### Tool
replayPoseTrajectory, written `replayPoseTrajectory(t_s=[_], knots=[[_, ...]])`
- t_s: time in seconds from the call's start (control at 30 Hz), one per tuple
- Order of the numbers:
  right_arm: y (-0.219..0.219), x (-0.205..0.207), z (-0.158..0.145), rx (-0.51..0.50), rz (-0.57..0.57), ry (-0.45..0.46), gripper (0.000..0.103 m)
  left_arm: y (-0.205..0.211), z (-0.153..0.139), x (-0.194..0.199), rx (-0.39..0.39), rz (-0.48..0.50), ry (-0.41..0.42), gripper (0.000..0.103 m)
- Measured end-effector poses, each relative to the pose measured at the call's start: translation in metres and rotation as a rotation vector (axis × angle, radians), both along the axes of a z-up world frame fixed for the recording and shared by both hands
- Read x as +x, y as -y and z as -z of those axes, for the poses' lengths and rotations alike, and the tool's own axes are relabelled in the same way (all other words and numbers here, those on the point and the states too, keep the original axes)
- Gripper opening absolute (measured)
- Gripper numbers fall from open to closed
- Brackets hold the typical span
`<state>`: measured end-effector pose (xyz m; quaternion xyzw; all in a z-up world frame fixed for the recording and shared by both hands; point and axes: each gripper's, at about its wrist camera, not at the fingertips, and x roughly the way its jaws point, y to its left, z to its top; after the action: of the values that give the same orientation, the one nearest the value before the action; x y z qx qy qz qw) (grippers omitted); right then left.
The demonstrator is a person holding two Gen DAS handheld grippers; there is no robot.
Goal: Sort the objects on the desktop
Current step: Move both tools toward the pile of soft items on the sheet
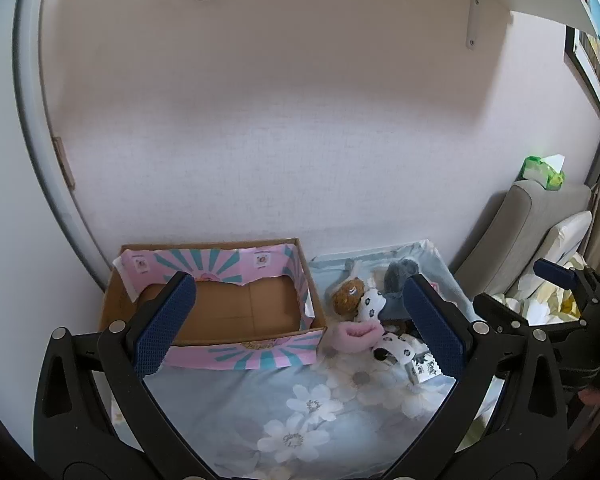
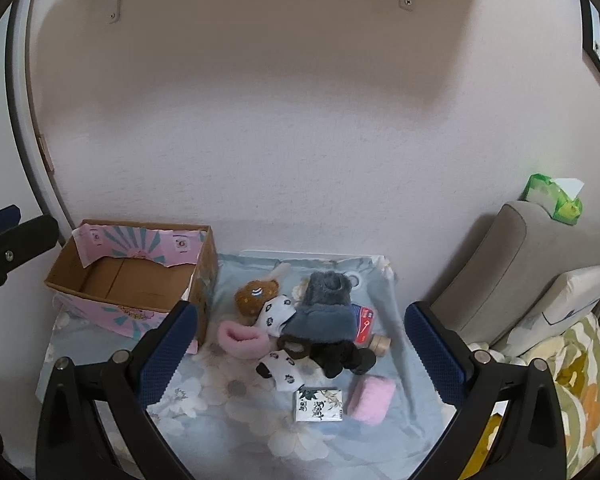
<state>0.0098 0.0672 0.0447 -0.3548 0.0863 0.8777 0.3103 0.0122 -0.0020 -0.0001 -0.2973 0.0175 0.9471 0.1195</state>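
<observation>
A pile of small objects lies on the floral cloth (image 2: 240, 412): a brown plush (image 2: 256, 296), a grey-blue fuzzy hat (image 2: 324, 308), white spotted socks (image 2: 278, 312), a pink fuzzy cuff (image 2: 240, 338), a pink pad (image 2: 372, 398), a tissue pack (image 2: 319, 404) and a dark item (image 2: 340, 356). An empty cardboard box (image 2: 136, 284) stands to their left. My left gripper (image 1: 298, 322) is open and empty above the box (image 1: 228, 308) and the pile (image 1: 364, 312). My right gripper (image 2: 300, 354) is open and empty above the pile.
A grey sofa arm (image 2: 512, 268) with cushions and a green tissue pack (image 2: 556, 196) stands at the right. A pink wall rises right behind the table. The right gripper's fingers (image 1: 556, 274) show at the right of the left wrist view.
</observation>
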Motion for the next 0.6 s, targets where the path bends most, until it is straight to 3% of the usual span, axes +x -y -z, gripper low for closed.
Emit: replayPoseTrajectory(t_s=[0.2,0.23,0.43,0.6], knots=[[-0.007,0.005,0.003,-0.036,0.018,-0.005,0.103,-0.001,0.001,-0.002,0.020,0.010,0.020,0.103],[-0.007,0.006,0.003,-0.033,0.012,-0.004,0.103,0.001,0.000,-0.003,0.058,0.012,0.012,0.103],[-0.031,0.035,-0.001,0.017,-0.009,-0.015,0.103,-0.003,0.005,-0.007,-0.049,0.029,0.034,0.103],[-0.058,0.065,0.009,-0.019,0.021,-0.012,0.103,-0.022,0.023,-0.015,-0.031,0.090,0.090,0.103]])
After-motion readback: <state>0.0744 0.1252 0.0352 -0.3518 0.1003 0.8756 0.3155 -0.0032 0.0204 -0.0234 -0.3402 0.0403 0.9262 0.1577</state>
